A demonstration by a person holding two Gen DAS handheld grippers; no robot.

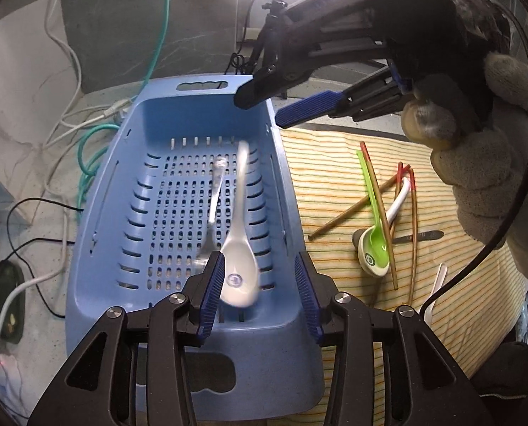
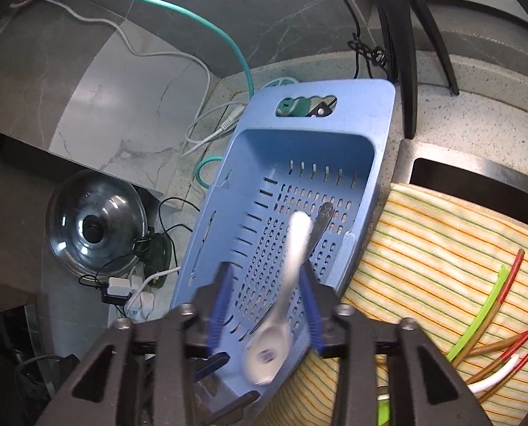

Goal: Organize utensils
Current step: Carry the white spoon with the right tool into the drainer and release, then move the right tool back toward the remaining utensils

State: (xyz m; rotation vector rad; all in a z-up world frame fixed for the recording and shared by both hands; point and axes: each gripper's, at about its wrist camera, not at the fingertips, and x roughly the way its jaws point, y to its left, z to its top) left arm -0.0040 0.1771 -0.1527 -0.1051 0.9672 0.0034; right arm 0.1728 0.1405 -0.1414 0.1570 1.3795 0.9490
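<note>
White spoon [image 1: 238, 277] in blue basket [image 1: 97, 234], round bowl emblem possibly a logo, unreadable

A blue basket [image 1: 179, 113] with many holes was seen in the middle of the left wrist view. A blurry white spoon [image 1: 238, 269] and a shiny metal fork [image 1: 214, 206] were inside it. At the right, brown chopsticks [image 1: 411, 234] and a green spoon [image 1: 374, 209] were piled on a striped cloth [image 1: 328, 184].
</note>
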